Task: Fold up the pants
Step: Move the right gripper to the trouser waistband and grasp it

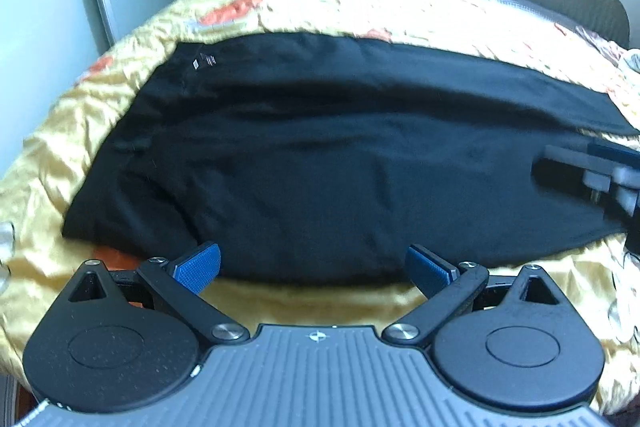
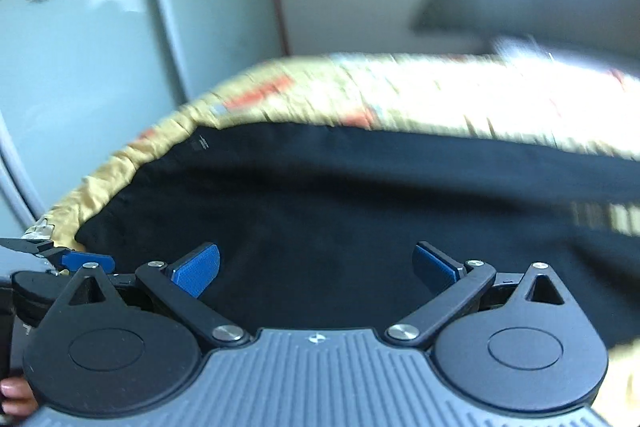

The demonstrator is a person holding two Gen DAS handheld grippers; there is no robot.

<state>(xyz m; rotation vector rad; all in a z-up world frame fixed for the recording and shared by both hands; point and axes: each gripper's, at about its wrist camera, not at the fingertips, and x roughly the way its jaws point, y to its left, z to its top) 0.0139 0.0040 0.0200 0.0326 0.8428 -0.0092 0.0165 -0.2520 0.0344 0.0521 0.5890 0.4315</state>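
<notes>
In the left wrist view, the pants (image 1: 320,155) lie flat on the bedspread (image 1: 280,7), black, already doubled lengthwise so one leg sits on the other, waist toward the left where a small label (image 1: 204,61) shows. The step in hand looks like the approach before the crosswise fold: nothing is lifted yet. The left gripper (image 1: 312,263) hangs just above the near edge of the cloth with its jaws spread wide, the blue pads (image 1: 200,267) well apart and pinching nothing; whether they brush the fabric cannot be told. The right gripper (image 1: 592,179) shows at the right edge, over the leg end, blurred.

In the right wrist view, the picture is smeared by motion. The pants (image 2: 320,227) fill the middle, the yellow bedspread (image 2: 400,95) behind them, a wardrobe door (image 2: 80,47) to the left. The right gripper (image 2: 316,267) is over the black cloth, jaws likewise wide apart and empty. The left gripper (image 2: 80,261) peeks in at the left edge, and part of a hand (image 2: 16,395) shows at the lower left corner.

The next move probably calls for each gripper to come down on an edge, pinch both layers together, and carry one end over the other without dragging the slippery bedspread along.
</notes>
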